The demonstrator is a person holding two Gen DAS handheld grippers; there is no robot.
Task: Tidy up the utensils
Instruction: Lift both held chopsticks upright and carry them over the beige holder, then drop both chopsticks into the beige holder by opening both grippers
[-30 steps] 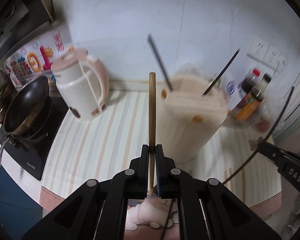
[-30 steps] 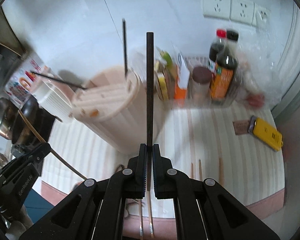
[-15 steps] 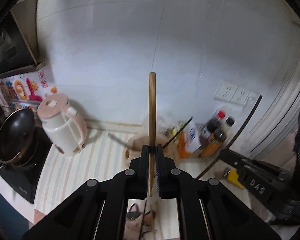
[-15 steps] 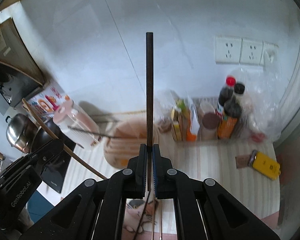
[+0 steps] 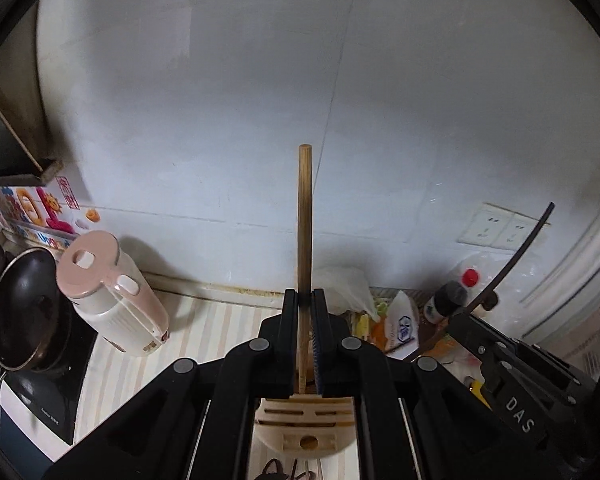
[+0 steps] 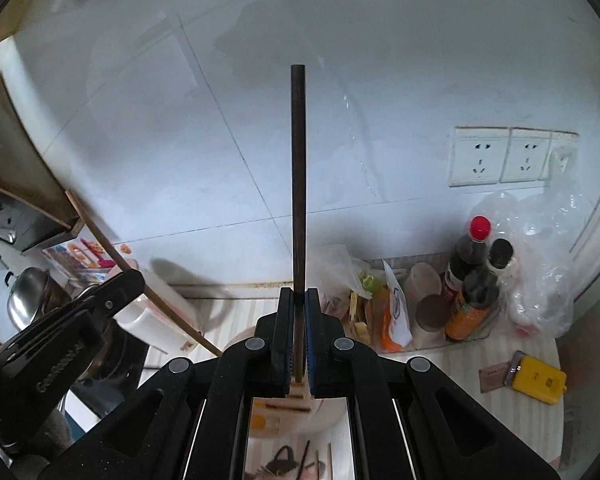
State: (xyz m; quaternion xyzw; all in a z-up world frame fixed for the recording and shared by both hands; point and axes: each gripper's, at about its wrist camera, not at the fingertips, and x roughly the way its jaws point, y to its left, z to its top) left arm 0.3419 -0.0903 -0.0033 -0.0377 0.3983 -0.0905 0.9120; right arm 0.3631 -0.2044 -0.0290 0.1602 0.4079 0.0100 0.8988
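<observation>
Left wrist view: striped counter (image 5: 220, 332) under white tiled wall (image 5: 220, 120); fingers clamp chopsticks, holder (image 5: 306, 428) seemingly below.

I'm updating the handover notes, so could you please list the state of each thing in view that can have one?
Left gripper: shut on light chopstick, which points forward.
Right gripper: shut on dark chopstick, which points forward.
Holder: upright on the counter, under both grippers.
Kettle: lid closed.
Pan: on the stove, tilted.
Red-capped bottle: upright, capped.
Black-capped bottle: upright, capped.
</observation>
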